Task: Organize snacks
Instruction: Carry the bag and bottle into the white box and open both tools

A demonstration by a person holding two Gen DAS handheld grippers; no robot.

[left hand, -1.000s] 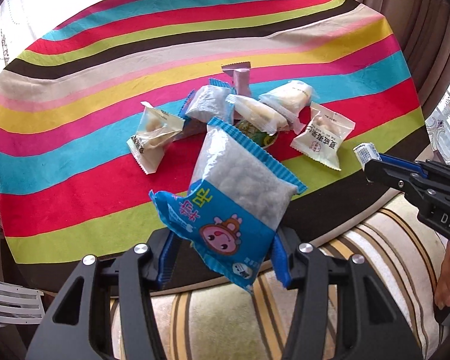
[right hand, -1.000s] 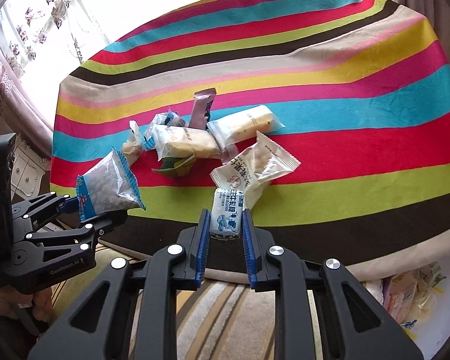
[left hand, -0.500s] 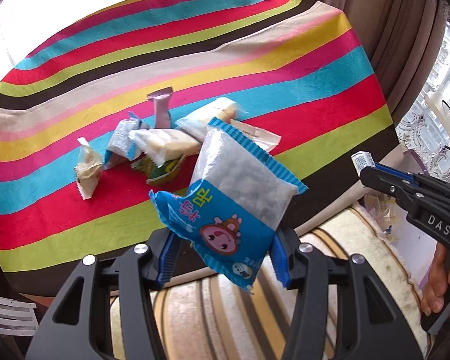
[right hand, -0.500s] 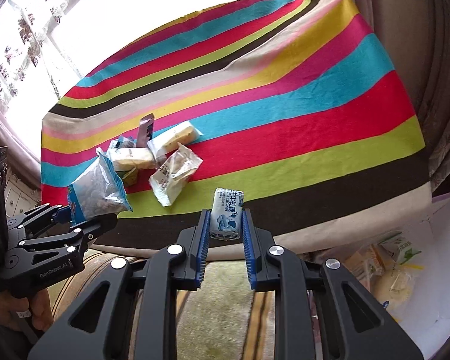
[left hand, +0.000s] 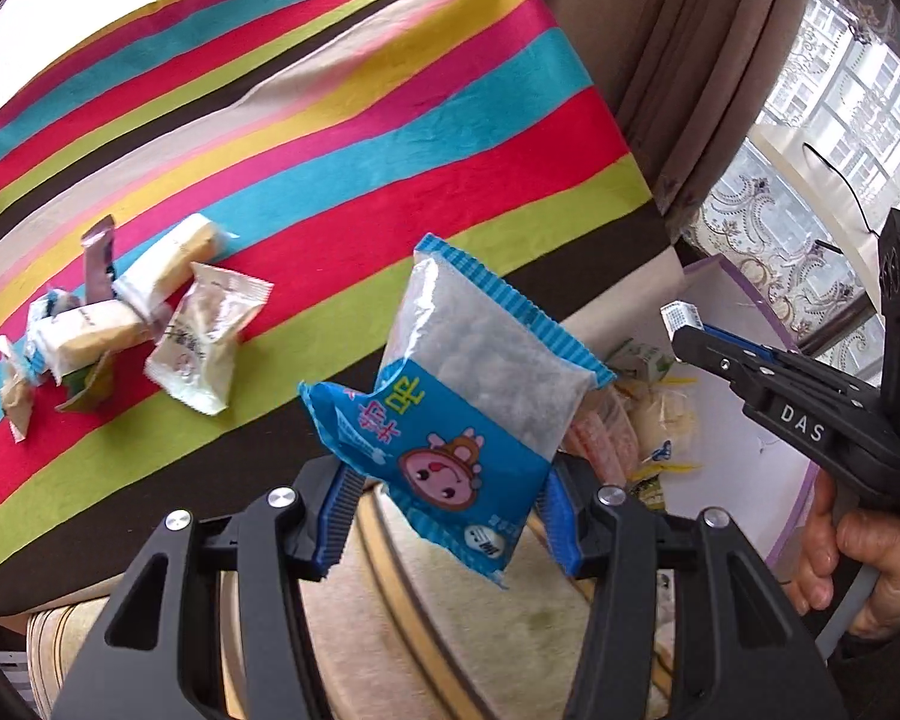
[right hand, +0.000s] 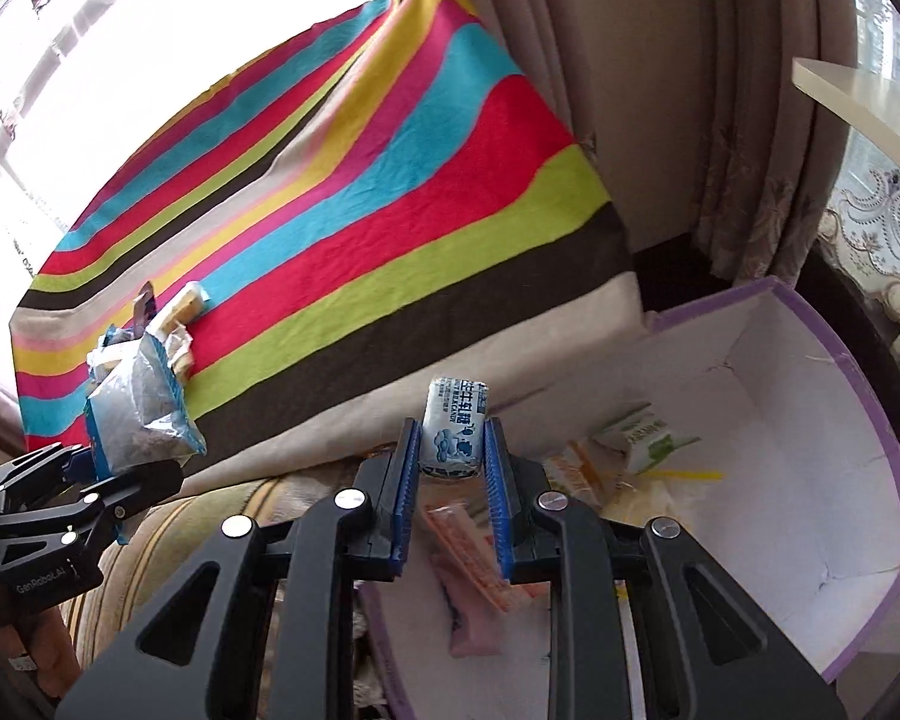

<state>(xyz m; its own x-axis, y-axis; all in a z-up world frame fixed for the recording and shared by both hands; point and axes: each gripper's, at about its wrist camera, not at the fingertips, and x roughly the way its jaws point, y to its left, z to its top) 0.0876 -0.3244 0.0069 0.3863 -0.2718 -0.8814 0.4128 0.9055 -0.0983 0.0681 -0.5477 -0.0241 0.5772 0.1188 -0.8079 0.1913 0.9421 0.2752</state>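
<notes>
My left gripper (left hand: 450,510) is shut on a blue and clear snack bag (left hand: 468,384) with a cartoon face, held past the table's near edge. In the right wrist view that snack bag (right hand: 141,414) shows at the left in the left gripper (right hand: 132,468). My right gripper (right hand: 453,474) is shut on a small white and blue milk candy pack (right hand: 455,426), hanging over a purple-rimmed white box (right hand: 870,480) that holds several snacks. In the left wrist view the right gripper (left hand: 684,330) carries the candy pack (left hand: 679,317) at the right. Several wrapped snacks (left hand: 204,342) lie on the striped tablecloth (left hand: 360,138).
Brown curtains (right hand: 660,90) hang behind the table's right end. A striped sofa or rug (left hand: 438,600) lies below the grippers. A person's hand (left hand: 852,546) grips the right tool's handle. A pale shelf (right hand: 858,102) juts in at the upper right.
Both grippers have swung to the right, away from the snack pile, each still holding its pack. The purple-rimmed box has come into view under the right gripper.
</notes>
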